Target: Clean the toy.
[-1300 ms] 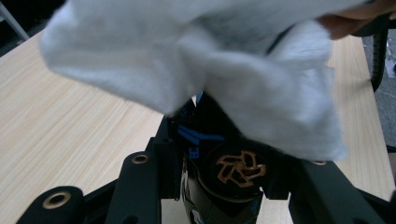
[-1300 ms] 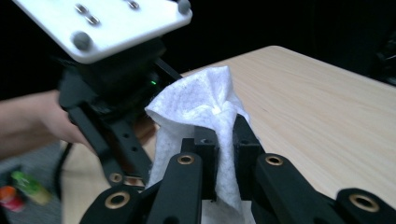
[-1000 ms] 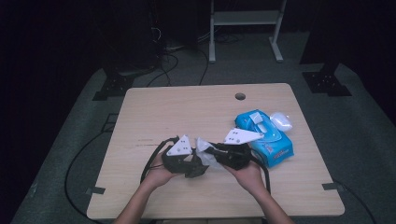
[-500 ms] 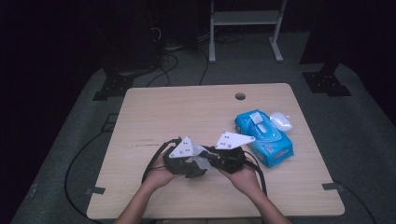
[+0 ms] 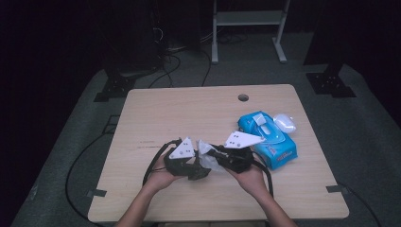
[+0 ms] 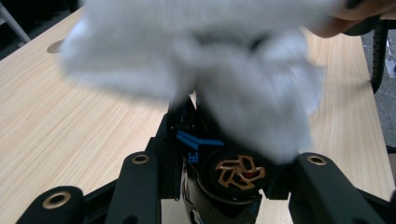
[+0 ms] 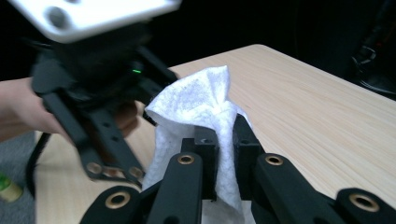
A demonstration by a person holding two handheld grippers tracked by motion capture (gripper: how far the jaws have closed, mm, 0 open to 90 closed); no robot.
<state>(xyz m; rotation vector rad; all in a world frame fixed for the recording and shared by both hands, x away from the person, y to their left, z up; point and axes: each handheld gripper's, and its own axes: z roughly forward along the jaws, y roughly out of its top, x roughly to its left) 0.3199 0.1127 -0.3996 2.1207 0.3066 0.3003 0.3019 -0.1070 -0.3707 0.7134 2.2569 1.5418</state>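
Left hand-held gripper (image 5: 201,171) clamped on a small black object (image 6: 223,179), white wipe (image 5: 206,152) held just beside it over the tabletop (image 5: 189,113), pinched in the closed right hand-held gripper (image 5: 213,153), blue wipe pack (image 5: 269,138) lying further right

Overhead forward-down view; two close gripper views sharing the white wipe (image 7: 201,100).

White wipe (image 7: 196,107), crumpled & creased, pinched upright in right tongs (image 7: 225,140), top bunched to a peak. Held just above bench (image 5: 189,113), left of blue wipe pack (image 5: 269,137). It touches a small black gadget (image 6: 224,177) w/ orange emblem, gripped by left tongs (image 6: 224,186).
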